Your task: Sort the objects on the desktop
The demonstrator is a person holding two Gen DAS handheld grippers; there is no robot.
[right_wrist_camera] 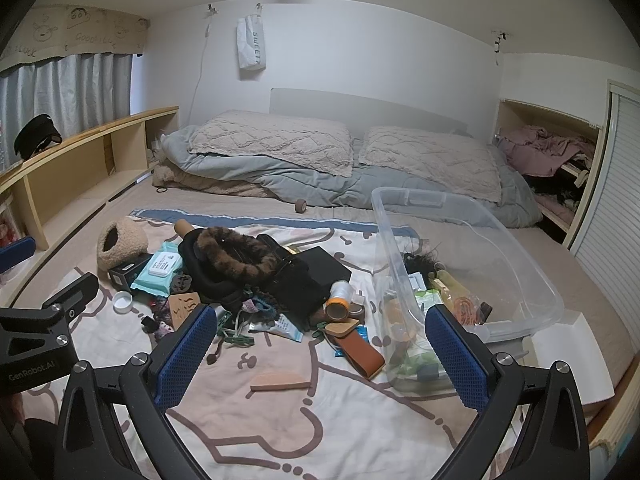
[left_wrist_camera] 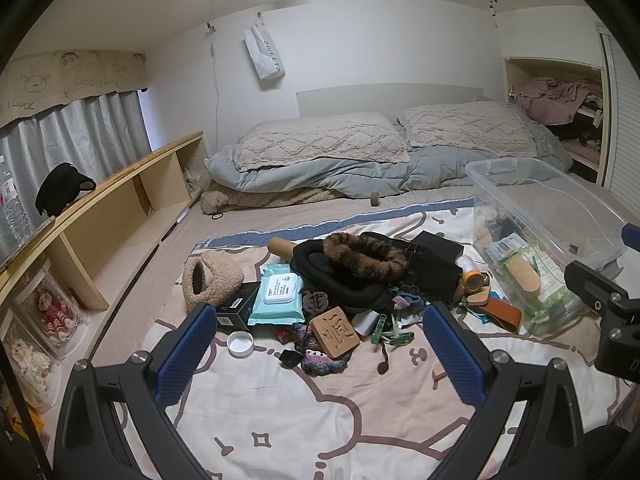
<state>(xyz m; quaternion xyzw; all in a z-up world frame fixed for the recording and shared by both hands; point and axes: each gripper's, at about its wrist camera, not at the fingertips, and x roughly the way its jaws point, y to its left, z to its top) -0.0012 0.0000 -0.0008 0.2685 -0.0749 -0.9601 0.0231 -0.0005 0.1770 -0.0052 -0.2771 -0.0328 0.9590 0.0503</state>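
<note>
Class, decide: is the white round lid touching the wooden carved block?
Apart. The left wrist view shows the white round lid lying on the blanket, with patterned cloth and small items between it and the wooden carved block.

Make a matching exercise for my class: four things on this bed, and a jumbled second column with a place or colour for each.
Things:
1. wet wipes pack
2. white cap
3. clear bin
4. black visor

Descriptions:
a. on the wooden shelf
b. teal with a white lid
c. round, lying on the blanket
d. holds sorted items

Pairs: 1-b, 2-c, 3-d, 4-a

Cluttered object pile [left_wrist_camera: 340, 280] on blanket; clear bin [right_wrist_camera: 460, 280] beside, partly filled.
</note>
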